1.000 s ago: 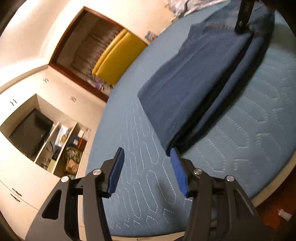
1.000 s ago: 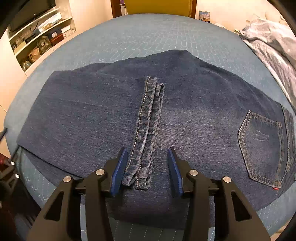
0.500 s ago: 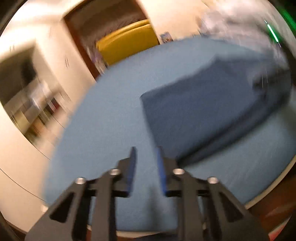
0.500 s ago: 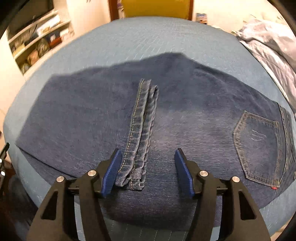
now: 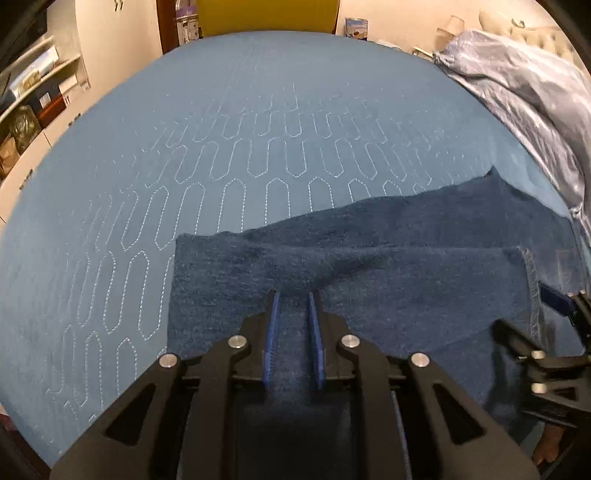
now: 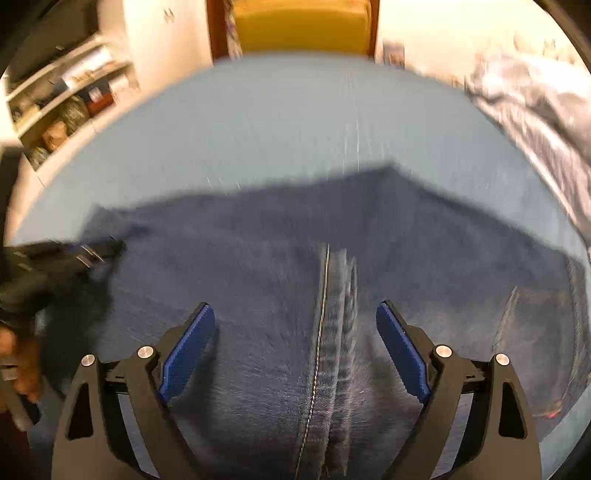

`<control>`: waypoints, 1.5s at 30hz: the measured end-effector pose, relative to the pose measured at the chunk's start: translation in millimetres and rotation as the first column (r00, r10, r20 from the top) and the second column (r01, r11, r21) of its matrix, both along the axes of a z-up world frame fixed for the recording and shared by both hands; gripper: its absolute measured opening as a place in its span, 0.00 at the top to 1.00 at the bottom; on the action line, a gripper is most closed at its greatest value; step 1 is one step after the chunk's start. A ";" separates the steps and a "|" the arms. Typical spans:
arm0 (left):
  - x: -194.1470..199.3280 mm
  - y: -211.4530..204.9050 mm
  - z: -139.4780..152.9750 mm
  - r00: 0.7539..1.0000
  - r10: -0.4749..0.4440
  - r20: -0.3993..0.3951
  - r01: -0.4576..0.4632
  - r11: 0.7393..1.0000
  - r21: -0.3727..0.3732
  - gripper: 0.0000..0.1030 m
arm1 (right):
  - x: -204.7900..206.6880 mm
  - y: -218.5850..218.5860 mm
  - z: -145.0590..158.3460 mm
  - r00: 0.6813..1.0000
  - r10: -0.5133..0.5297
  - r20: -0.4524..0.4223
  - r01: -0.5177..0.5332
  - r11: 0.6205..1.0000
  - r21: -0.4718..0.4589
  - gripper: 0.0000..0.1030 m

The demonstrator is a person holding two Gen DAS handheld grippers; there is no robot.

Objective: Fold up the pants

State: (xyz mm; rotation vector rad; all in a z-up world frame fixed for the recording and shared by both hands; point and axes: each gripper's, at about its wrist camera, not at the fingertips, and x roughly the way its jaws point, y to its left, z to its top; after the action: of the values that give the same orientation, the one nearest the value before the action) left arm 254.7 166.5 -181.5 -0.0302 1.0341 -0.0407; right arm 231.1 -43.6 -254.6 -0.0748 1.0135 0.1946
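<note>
A pair of dark blue denim pants [image 5: 388, 280] is spread across the near part of a bed covered by a light blue quilted cover [image 5: 236, 122], with the far half of the cover left bare. In the left wrist view, the left gripper [image 5: 293, 299] is held low over the left portion of the pants, its blue-padded fingers [image 5: 272, 332] drawn to a narrow gap; denim is seen between them and a ridge of cloth rises just beyond the tips, though whether the fabric is actually pinched cannot be told. The right gripper [image 5: 557, 306] is seen at the right edge of that view, near the stitched leg hems [image 5: 532, 288]. In the right wrist view, which is blurred, the right gripper [image 6: 295, 317] is spread wide, with the hems [image 6: 332, 332] lying between its fingers [image 6: 188, 350] and touched by neither. A back pocket [image 6: 532, 332] is made out on the right of the pants, apparently stitched in pale thread. The left gripper [image 6: 66, 254] appears at the left edge of this view, over the denim. A crumpled grey-blue blanket [image 5: 524, 85] is heaped at the far right of the bed, a yellow panel [image 5: 266, 14] is seen beyond the far edge, and shelves [image 6: 62, 99] with assorted items are set in the wall at the far left.
</note>
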 end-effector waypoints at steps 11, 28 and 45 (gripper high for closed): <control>-9.4 -16.6 -6.9 0.992 0.103 0.066 -0.104 0.995 0.006 0.02 | 1.8 -11.0 -9.6 0.998 -0.055 -0.005 0.055 0.998 0.027 0.04; 27.9 3.6 10.2 0.997 0.022 0.075 -0.028 0.997 0.078 0.92 | 3.0 -20.4 -11.6 0.999 -0.054 -0.004 0.054 0.997 0.047 0.04; -139.7 1.6 -10.5 0.989 -0.020 0.147 0.017 1.000 0.023 0.77 | -22.1 3.8 -2.1 0.988 0.154 0.014 -0.154 0.987 -0.041 0.18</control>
State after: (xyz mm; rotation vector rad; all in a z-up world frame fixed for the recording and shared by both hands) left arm 115.1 168.2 -192.0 0.0024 0.8865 -0.0482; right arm 209.0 -39.8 -256.7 -0.1912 0.9949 0.3142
